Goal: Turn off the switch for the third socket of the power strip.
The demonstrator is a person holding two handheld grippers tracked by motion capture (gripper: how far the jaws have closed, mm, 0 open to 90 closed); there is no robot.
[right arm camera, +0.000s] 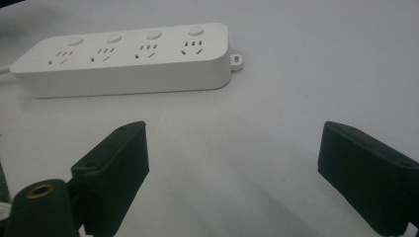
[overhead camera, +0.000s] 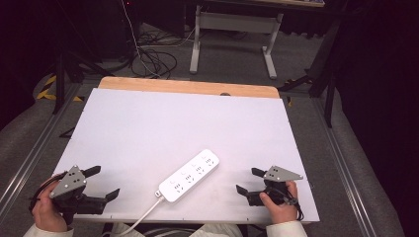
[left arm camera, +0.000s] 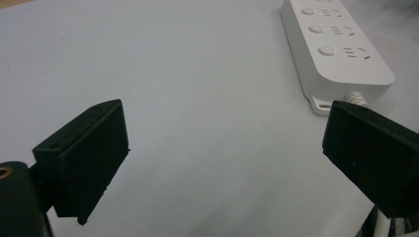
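Left gripper [overhead camera: 104,182] and right gripper [overhead camera: 249,181] both wide open, holding nothing. Power strip [overhead camera: 189,175] lies flat on white table [overhead camera: 148,128] between them, untouched, its cord [overhead camera: 141,219] toward the person.

White four-outlet power strip [overhead camera: 189,175], flat, diagonal, near edge
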